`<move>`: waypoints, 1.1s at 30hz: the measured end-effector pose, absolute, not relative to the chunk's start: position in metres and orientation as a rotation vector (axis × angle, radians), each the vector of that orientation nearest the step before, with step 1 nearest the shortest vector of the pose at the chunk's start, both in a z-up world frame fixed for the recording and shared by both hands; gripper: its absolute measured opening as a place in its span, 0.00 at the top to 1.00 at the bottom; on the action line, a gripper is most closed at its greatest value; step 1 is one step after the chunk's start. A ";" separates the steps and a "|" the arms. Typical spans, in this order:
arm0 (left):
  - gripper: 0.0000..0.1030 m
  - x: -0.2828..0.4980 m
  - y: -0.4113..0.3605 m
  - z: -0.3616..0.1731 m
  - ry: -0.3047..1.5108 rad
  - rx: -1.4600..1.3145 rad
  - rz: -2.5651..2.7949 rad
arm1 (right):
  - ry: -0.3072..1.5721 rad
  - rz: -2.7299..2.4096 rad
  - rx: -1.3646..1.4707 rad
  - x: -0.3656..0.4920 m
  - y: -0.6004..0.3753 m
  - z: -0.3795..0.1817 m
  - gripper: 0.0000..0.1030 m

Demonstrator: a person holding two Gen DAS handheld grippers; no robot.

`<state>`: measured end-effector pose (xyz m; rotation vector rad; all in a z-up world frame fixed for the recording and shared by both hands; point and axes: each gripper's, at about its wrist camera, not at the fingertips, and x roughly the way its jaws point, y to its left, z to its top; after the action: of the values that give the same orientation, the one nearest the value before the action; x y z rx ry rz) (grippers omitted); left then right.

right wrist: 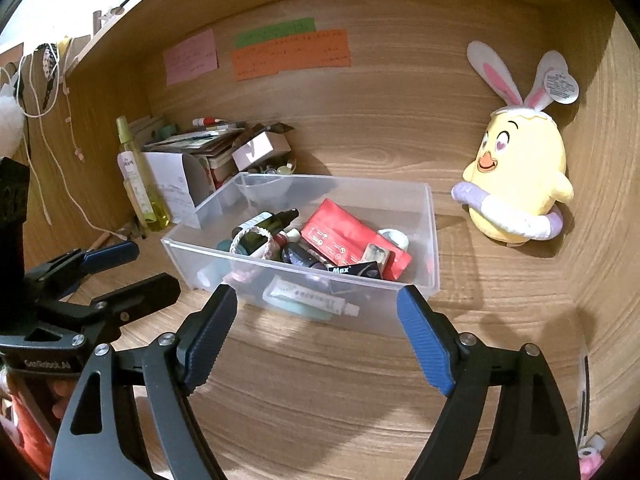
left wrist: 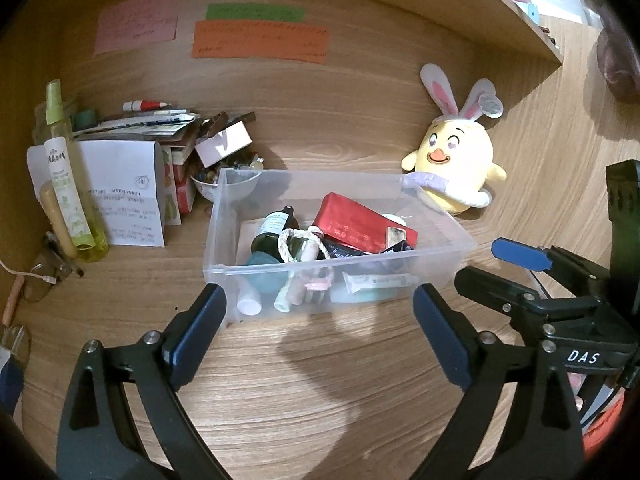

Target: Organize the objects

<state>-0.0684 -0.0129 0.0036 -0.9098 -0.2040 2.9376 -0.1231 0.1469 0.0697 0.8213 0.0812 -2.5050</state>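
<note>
A clear plastic bin (left wrist: 224, 220) (right wrist: 432, 240) stands on the wooden desk, holding a red packet (left wrist: 360, 224) (right wrist: 348, 240), a dark green bottle (left wrist: 272, 232) (right wrist: 264, 228), a white tube (left wrist: 380, 282) (right wrist: 308, 294), a braided ring (left wrist: 286, 244) and other small items. My left gripper (left wrist: 320, 296) is open just short of the bin's front wall, nothing between its fingers. My right gripper (right wrist: 317, 294) is open too, near the bin's front right corner and apart from it. Each wrist view also shows the other gripper at its side: the right gripper (left wrist: 500, 264) and the left gripper (right wrist: 132, 268).
A yellow plush chick with rabbit ears (left wrist: 456, 160) (right wrist: 520, 176) leans on the back wall to the right of the bin. To the left are a green spray bottle (left wrist: 64, 168) (right wrist: 136, 176), a pile of papers and boxes (left wrist: 160, 124), a small bowl (left wrist: 236, 184) and glasses (left wrist: 44, 276). A shelf (left wrist: 520, 12) hangs overhead.
</note>
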 end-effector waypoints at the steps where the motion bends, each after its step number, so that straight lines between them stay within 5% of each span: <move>1: 0.07 -0.069 -0.013 0.003 -0.206 -0.912 2.936 | 0.082 -2.504 0.825 -0.123 0.147 0.069 0.21; 33: 0.07 -0.071 -0.014 0.001 -0.223 -0.922 2.936 | 0.090 -2.501 0.845 -0.125 0.143 0.067 0.21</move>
<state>-0.0709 -0.0135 0.0013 -0.9221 -0.2229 2.9359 -0.1251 0.1431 0.0665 0.8445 0.0904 -2.5008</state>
